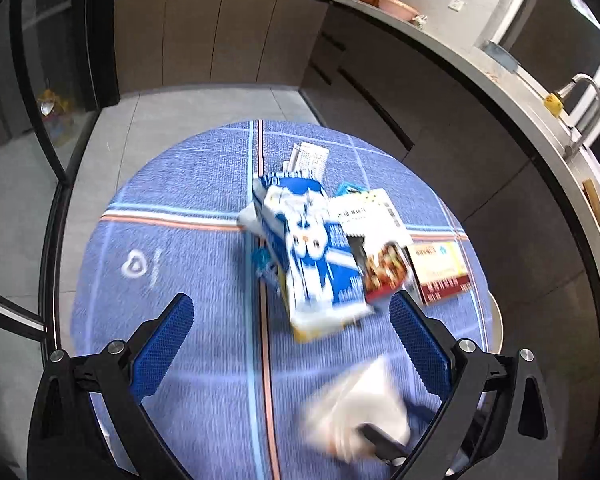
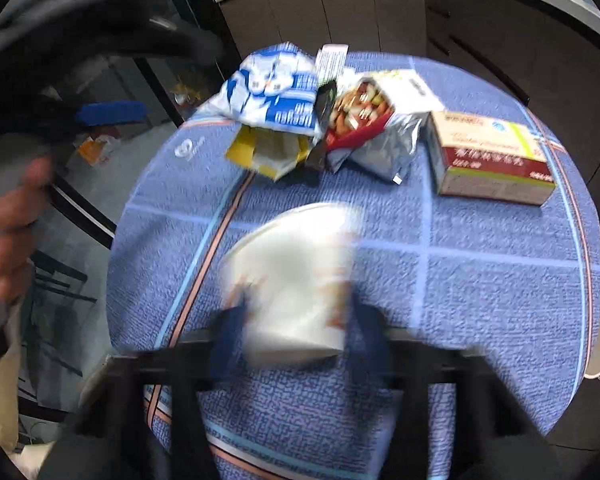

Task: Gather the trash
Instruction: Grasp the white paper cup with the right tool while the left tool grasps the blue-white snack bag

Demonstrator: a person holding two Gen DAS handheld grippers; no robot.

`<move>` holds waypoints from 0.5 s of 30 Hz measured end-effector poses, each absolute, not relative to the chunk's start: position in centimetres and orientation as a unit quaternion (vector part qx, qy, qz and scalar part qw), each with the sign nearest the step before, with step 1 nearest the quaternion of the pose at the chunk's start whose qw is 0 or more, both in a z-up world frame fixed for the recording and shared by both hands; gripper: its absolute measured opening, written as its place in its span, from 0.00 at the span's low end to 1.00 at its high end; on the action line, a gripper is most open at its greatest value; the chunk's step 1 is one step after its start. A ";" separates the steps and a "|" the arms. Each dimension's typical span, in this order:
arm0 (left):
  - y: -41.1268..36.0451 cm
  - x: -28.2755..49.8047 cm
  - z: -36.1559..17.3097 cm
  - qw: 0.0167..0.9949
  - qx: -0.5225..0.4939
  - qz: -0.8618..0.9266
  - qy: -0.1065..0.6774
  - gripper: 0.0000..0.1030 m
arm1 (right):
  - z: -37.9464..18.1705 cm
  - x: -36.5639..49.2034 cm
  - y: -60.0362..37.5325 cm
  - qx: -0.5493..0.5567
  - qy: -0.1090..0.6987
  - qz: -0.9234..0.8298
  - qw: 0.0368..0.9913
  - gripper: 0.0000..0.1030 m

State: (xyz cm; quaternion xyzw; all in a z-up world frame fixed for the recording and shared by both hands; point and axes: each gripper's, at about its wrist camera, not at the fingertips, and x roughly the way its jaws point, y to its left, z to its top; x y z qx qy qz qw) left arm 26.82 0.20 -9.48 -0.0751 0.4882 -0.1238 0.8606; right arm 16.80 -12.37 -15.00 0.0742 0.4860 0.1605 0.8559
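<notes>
Blue checked cloth covers the round worktop (image 2: 480,280), where the right tool (image 2: 296,320) is clenched on a light, crushable white paper cup (image 2: 296,280), best pinched mid-wall, while the left tool (image 1: 292,320), released, faces the blue-and-white bag (image 1: 312,248) just ahead.

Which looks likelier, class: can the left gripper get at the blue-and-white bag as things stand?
Probably yes: the left gripper is open, the blue-and-white bag lies just ahead of its fingertips, and only bare tablecloth lies before it.
</notes>
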 end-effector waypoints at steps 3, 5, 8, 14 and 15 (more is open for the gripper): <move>-0.2 29.2 -10.9 0.846 -0.088 -0.119 0.512 0.82 | -14.8 16.8 -13.3 0.070 0.487 0.156 0.856 0.32; -0.3 30.5 -11.8 0.837 -0.090 -0.115 0.527 0.76 | -14.8 16.7 -13.6 0.068 0.487 0.159 0.856 0.33; -0.4 31.5 -13.3 0.821 -0.092 -0.116 0.551 0.62 | -14.8 16.3 -13.3 0.058 0.490 0.174 0.852 0.36; -0.5 31.9 -14.5 0.808 -0.103 -0.129 0.566 0.43 | -16.5 16.1 -12.1 0.046 0.510 0.186 0.838 0.65; -0.7 32.0 -14.5 0.807 -0.103 -0.131 0.566 0.34 | -16.6 16.2 -12.2 0.056 0.514 0.189 0.835 0.61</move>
